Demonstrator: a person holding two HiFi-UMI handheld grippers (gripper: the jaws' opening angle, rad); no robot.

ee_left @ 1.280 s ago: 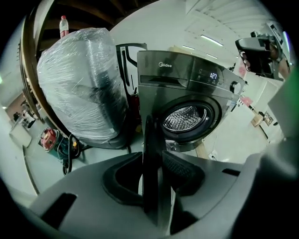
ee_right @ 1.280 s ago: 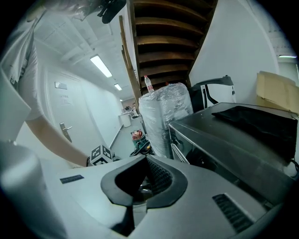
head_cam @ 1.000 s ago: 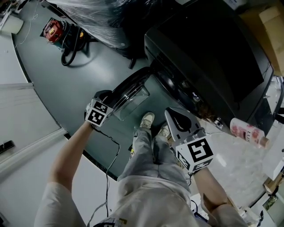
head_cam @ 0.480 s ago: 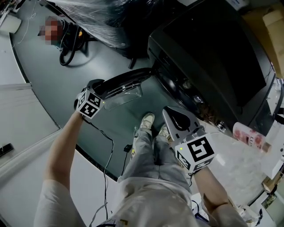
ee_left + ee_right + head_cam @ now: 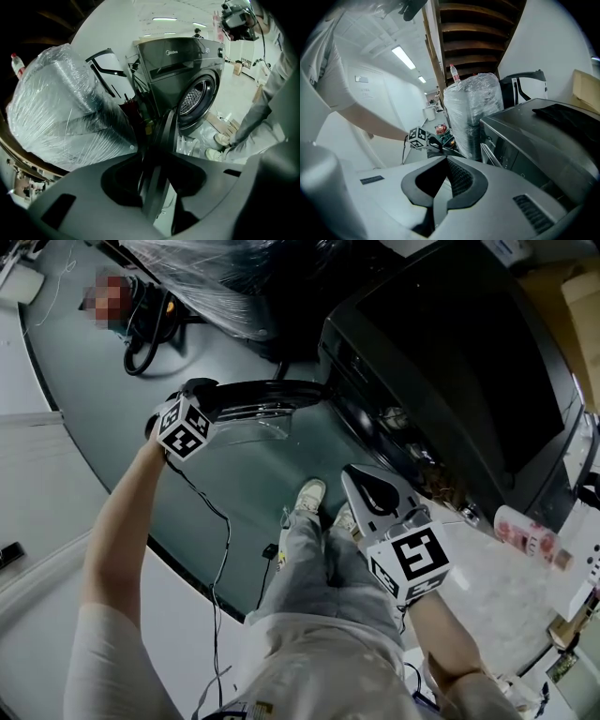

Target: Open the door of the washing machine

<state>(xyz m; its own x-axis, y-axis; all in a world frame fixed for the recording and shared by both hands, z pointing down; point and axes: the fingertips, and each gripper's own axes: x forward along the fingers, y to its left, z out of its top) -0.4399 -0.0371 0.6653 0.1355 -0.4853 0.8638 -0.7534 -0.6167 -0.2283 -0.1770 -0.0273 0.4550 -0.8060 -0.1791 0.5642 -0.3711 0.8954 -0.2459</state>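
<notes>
The dark front-loading washing machine stands at the upper right. Its round door is swung out from the front, black rim uppermost, clear bowl below. My left gripper grips the door's free edge. In the left gripper view the rim runs between the jaws of that gripper, which are opening slightly, and the open drum shows behind. My right gripper hangs shut and empty above the person's shoes, clear of the machine.
A plastic-wrapped bundle stands left of the machine, close behind the swung door. A hose and a tool lie on the floor beyond. The person's legs and shoes stand before the machine. A pink bottle lies at the right.
My left gripper has moved up and to the left in the head view with the door edge, swinging the door wider from the machine. The right gripper has hardly moved.
</notes>
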